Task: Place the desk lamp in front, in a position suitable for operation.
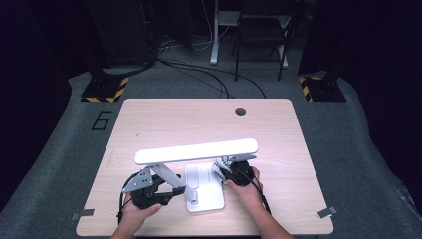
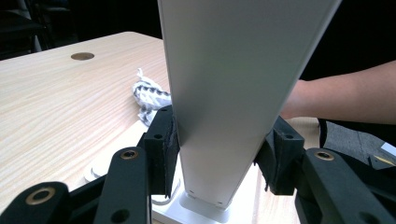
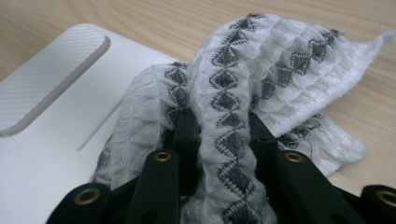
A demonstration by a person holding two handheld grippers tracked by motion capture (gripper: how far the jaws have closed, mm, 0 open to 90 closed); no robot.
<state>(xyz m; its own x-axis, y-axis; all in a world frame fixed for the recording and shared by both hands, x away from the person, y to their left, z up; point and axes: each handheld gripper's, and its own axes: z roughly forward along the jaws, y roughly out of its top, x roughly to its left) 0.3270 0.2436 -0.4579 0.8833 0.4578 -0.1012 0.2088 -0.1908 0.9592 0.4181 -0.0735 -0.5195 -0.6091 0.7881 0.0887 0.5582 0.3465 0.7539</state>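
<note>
A white desk lamp stands on the table, its long head (image 1: 197, 151) lit and its flat base (image 1: 205, 188) near the front edge. My left gripper (image 1: 149, 191) is shut on the lamp's white arm (image 2: 233, 107), with both pads against its sides in the left gripper view. My right gripper (image 1: 239, 175) is shut on a white cloth with a grey diamond pattern (image 3: 233, 93), a fold of it pinched between the jaws. The cloth (image 1: 222, 166) lies bunched over the right edge of the lamp base (image 3: 51, 116).
The wooden table (image 1: 164, 119) has a round cable hole (image 1: 241, 111) at the back. A person's hands and forearms come in from the front edge. Beyond the table are floor cables, stands with yellow-black bases (image 1: 104, 89) and a chair frame (image 1: 261, 35).
</note>
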